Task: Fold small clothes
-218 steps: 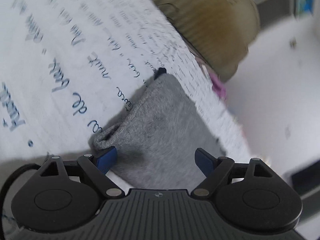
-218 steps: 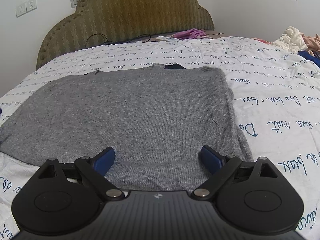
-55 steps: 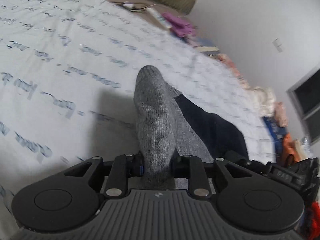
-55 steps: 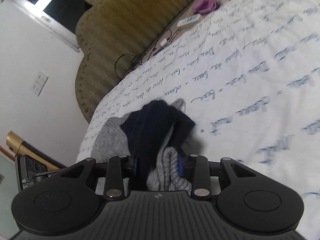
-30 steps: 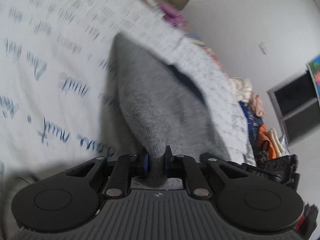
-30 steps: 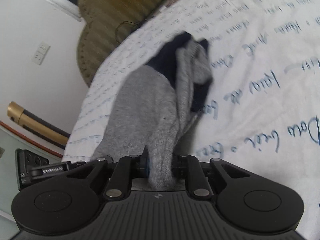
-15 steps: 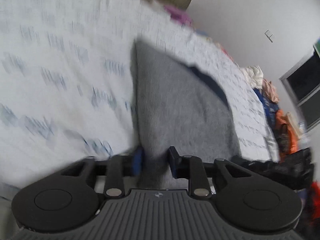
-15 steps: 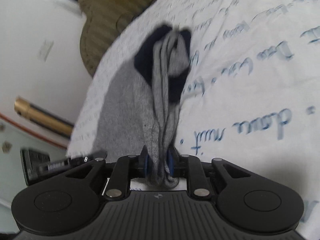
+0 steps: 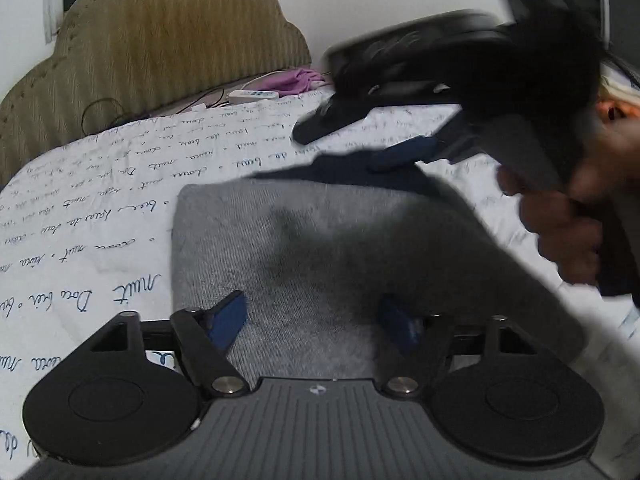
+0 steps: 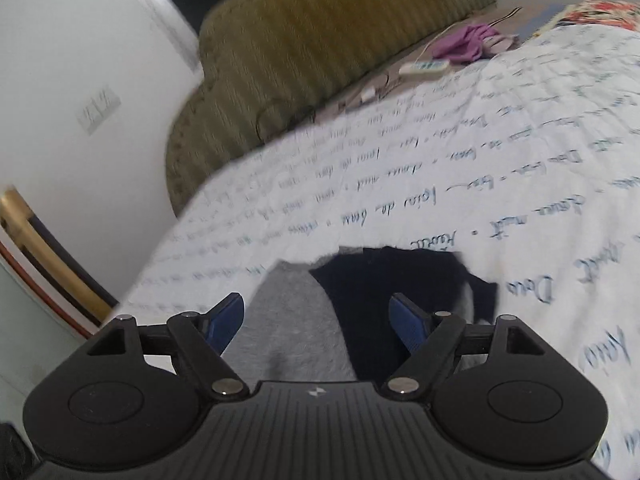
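A grey knit sweater lies folded on the white bedsheet with blue script. A dark navy part of it shows at the far edge. My left gripper hovers over the sweater's near edge. Its jaws are opening, and the blue pads stand apart without pressing the cloth. My right gripper is over the navy end, jaws opening too, with cloth below them but not pinched. In the left wrist view the right gripper appears blurred at the sweater's far right, held by a hand.
An olive padded headboard stands behind the bed. A purple cloth, a white remote and a cable lie at its foot. The bed's left edge drops off beside a white wall with a socket.
Both grippers were shut on the hanging sweater and have let it go. It now lies flat and folded on the bed. The left gripper has rolled upright.
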The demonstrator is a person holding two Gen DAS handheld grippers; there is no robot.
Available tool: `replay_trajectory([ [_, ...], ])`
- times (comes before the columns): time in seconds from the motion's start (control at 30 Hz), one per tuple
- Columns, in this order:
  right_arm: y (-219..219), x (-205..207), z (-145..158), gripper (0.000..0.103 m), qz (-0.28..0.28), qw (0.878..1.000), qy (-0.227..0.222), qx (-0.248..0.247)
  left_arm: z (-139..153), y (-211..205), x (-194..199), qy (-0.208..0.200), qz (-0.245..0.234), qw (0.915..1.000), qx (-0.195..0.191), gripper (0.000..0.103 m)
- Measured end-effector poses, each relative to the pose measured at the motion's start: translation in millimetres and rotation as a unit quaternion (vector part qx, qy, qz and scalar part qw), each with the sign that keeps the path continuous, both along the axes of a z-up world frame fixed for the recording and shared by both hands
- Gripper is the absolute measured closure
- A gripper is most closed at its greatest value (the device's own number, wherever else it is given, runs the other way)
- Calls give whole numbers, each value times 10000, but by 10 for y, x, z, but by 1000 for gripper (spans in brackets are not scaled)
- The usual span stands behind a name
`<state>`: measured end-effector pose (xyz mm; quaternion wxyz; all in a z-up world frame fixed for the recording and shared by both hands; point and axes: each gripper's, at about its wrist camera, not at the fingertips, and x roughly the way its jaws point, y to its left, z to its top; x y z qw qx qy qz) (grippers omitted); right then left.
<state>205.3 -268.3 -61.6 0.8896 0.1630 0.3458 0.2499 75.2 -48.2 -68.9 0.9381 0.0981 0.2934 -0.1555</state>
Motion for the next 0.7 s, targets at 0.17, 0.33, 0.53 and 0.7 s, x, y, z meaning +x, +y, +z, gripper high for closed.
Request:
replay_trajectory([
  [0.17, -152, -36, -409, 25, -135, 9989, -237, -379, -98, 65, -105, 13, -103, 9999, -79, 16],
  [0.33, -61, -62, -366, 25, -61, 9970, -334, -701, -105, 55, -120, 26, -108, 9999, -110, 12],
  [0.53, -186, -430, 90, 23, -340, 9977, -583, -95, -96, 41, -101, 16, -55, 9999, -97, 11],
  [0.7, -71, -672, -35, 19, 234, 9994, -255, 3, -84, 25, -145, 20, -66, 9999, -88, 9],
])
